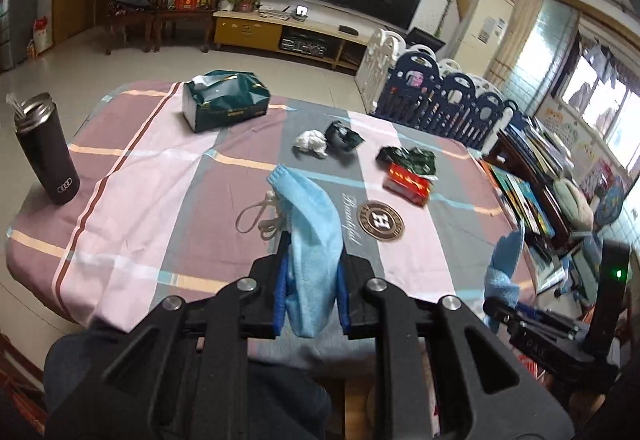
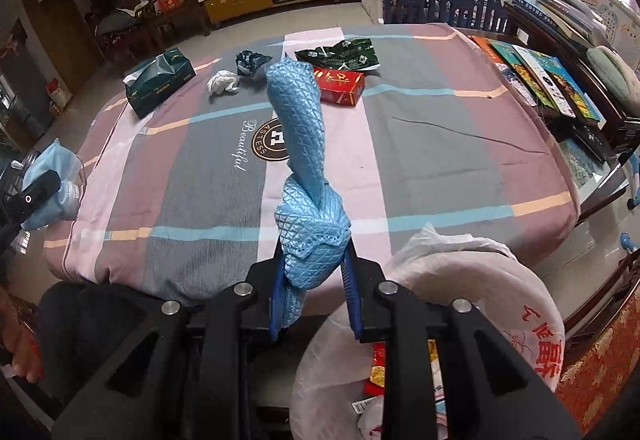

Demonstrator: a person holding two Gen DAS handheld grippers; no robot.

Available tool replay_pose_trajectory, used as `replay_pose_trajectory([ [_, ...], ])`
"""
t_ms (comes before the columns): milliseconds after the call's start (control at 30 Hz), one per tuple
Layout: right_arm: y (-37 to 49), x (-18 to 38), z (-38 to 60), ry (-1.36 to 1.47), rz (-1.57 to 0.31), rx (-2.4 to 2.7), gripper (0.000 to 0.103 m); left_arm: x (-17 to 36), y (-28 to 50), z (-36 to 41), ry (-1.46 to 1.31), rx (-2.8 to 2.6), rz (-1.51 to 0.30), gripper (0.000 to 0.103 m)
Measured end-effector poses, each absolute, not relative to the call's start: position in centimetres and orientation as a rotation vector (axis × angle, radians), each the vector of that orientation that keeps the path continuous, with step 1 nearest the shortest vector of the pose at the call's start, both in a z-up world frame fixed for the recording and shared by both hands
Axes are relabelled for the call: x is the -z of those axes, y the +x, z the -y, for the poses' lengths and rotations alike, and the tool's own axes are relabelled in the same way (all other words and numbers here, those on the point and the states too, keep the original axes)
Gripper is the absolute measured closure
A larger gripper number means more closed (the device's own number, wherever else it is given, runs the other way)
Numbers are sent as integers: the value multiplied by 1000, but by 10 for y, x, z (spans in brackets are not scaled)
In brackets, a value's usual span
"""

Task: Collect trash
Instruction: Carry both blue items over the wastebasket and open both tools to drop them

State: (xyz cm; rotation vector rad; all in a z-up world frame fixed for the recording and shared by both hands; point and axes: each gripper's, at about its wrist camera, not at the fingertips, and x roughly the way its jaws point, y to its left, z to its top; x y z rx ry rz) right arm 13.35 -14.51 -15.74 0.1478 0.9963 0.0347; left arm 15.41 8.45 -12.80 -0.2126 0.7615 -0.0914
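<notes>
My left gripper (image 1: 311, 260) is shut on a light blue face mask (image 1: 312, 224), held above the table's near edge; its white ear loops (image 1: 260, 218) hang to the left. My right gripper (image 2: 314, 260) is shut on a knotted blue quilted cloth (image 2: 298, 128) that stands up from the jaws. On the checked tablecloth (image 2: 440, 144) lie a crumpled white tissue (image 1: 311, 143), a crumpled dark wrapper (image 1: 342, 135), a dark green wrapper (image 1: 410, 160) and a red box (image 1: 406, 184). A white plastic trash bag (image 2: 460, 300) with wrappers inside sits below my right gripper.
A green tissue pack (image 1: 224, 102) lies at the far left of the table. A black tumbler (image 1: 46, 150) stands at the left edge. Books (image 2: 540, 76) are stacked on a shelf right of the table. A blue and white playpen fence (image 1: 440, 92) stands behind.
</notes>
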Motion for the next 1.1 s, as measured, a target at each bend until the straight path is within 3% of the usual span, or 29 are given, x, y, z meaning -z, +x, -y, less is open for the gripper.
replay_pose_trajectory([
  [267, 90, 139, 186, 97, -960, 76, 77, 111, 124, -24, -134, 215, -757, 82],
  [467, 67, 161, 211, 89, -1038, 167, 77, 111, 108, 7, -94, 290, -774, 82],
  [1100, 58, 221, 226, 48, -1224, 272, 77, 116, 103, 3, -95, 287, -787, 82],
])
